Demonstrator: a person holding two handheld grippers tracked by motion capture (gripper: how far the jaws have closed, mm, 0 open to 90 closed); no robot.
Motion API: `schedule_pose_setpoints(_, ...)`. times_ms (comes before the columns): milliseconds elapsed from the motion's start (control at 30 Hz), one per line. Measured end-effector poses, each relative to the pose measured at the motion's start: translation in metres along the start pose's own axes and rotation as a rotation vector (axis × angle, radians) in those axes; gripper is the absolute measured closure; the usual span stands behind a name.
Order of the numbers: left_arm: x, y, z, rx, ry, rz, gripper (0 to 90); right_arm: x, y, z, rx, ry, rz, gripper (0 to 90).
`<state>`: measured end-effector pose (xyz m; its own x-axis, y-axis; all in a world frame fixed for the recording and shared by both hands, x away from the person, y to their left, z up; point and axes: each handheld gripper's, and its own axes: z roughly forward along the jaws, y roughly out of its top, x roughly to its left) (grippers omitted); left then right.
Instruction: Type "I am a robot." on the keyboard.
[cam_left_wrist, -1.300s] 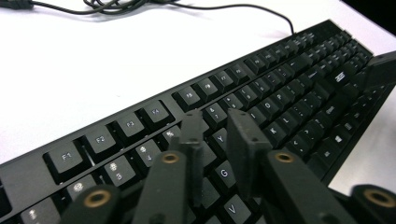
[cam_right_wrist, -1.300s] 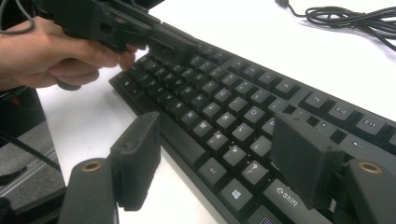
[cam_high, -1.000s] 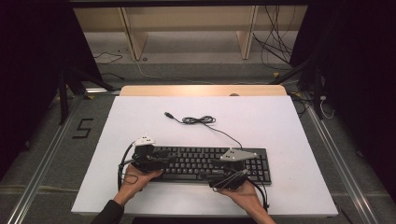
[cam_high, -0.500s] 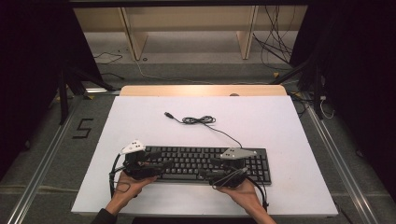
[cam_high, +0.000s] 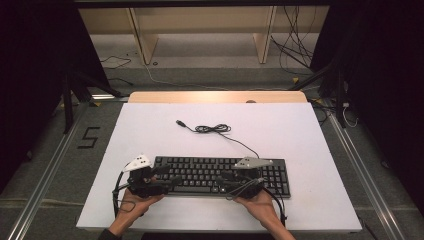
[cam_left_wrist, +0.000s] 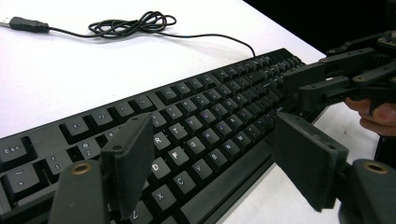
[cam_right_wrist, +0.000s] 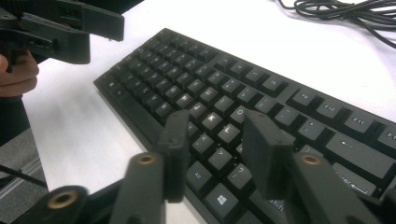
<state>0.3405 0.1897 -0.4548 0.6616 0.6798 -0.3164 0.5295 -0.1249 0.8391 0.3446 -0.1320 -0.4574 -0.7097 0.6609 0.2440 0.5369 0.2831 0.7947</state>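
A black keyboard (cam_high: 215, 172) lies near the front of the white table (cam_high: 310, 135). Its thin cable (cam_high: 214, 128) coils behind it and ends in a USB plug (cam_high: 180, 122). My left gripper (cam_high: 169, 181) hovers at the keyboard's left front corner, and its jaws have just been opening. In the left gripper view it (cam_left_wrist: 210, 135) stands wide open over the letter keys with nothing between its jaws. My right gripper (cam_high: 227, 183) is at the front edge near the middle. In the right gripper view its jaws (cam_right_wrist: 212, 126) have just been closing, with a narrow empty gap above the keys.
A wooden strip (cam_high: 215, 96) runs along the table's far edge. Behind it stand shelf uprights (cam_high: 142, 37) with loose cables (cam_high: 295, 55) on the floor. Dark stands (cam_high: 70, 85) flank the table. Bare white tabletop lies left, right and behind the keyboard.
My left gripper has moved left, from over the keys to the keyboard's left front corner. The right hand has stayed in place.
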Motion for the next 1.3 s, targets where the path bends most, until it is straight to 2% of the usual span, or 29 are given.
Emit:
schedule_pose_setpoints(367, -0.003, -0.006, -0.007, -0.005, 0.006, 0.033, 28.6, 0.002, -0.001, 0.009, 0.039, -0.002, -0.018, 83.5)
schedule_pose_setpoints(567, -0.005, -0.011, -0.011, 0.002, 0.005, 0.037, 28.5, 0.001, -0.001, 0.013, 0.061, -0.019, -0.025, 88.8)
schedule_pose_setpoints(833, -0.006, -0.017, -0.014, 0.023, 0.007, 0.040, 27.1, 0.001, -0.003, 0.018, 0.081, -0.030, -0.044, 90.0)
schedule_pose_setpoints(1300, -0.007, -0.020, -0.018, 0.012, 0.016, 0.056, 24.0, 0.002, -0.006, 0.025, 0.114, -0.034, -0.053, 90.0)
